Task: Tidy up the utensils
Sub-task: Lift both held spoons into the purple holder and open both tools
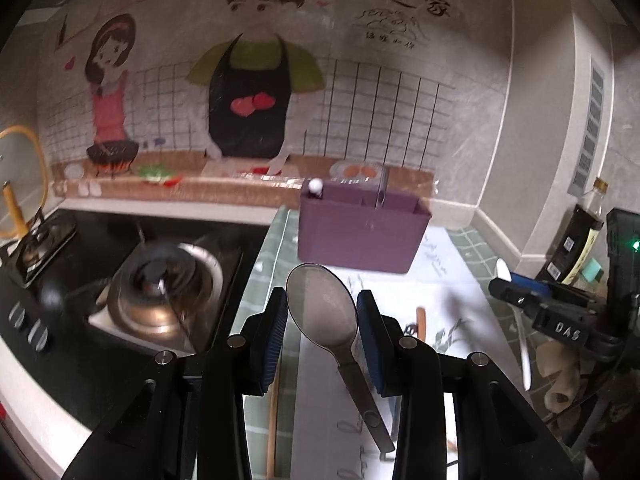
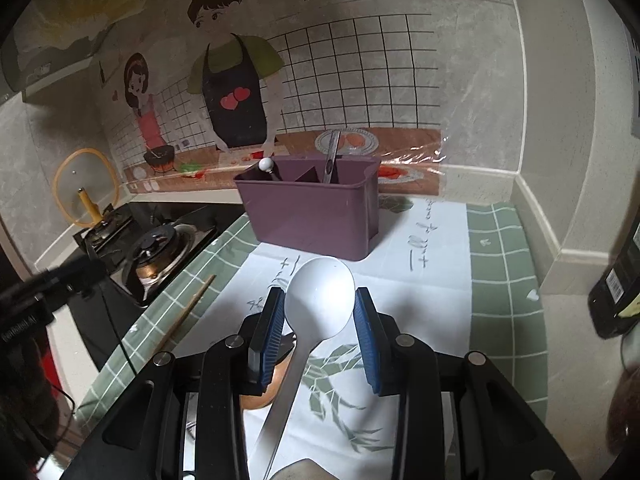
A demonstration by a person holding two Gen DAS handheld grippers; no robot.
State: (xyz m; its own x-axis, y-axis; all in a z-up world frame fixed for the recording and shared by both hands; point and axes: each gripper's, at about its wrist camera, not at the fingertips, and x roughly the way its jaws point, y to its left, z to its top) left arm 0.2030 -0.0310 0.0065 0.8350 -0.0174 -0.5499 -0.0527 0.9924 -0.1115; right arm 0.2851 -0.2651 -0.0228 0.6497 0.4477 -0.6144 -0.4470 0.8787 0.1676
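flanking purple caddy [image 2: 316,212]: stove [image 2: 156,248], bottle [image 2: 618,284].

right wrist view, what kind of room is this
Most likely a home kitchen counter: a gas stove on the left, a purple utensil caddy by the wall, a glass pot lid behind the stove.

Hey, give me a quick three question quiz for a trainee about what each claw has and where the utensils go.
1. True or false: the left claw has a metal spoon with a steel handle between its pads.
2. Which colour is the plastic spoon between the right claw pads: A white, B red, C black?
3. Fill in: the purple plastic utensil caddy stands on the ____ checked cloth.

Key: 1 true; 2 A; 3 green.
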